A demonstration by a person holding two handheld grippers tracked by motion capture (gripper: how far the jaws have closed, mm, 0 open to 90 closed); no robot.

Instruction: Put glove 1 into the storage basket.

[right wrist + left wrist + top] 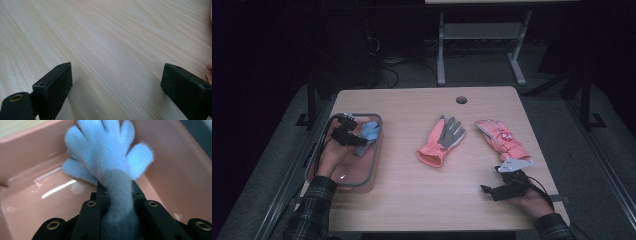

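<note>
A dim room, pale wooden table (422, 200). The left gripper (117, 192) pinches the grey cuff of a fluffy light-blue knit glove (110, 152), its fingers splayed beyond the fingertips over the pink plastic tub (30, 150). It looks soft, light and floppy; the cuff seems the surest hold. The right gripper (116, 82) gapes wide, nothing between.

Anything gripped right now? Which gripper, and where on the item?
The left gripper holds a fuzzy blue glove by its grey cuff, hanging over the pink bin. The right gripper is open over the bare table, holding nothing.
</note>
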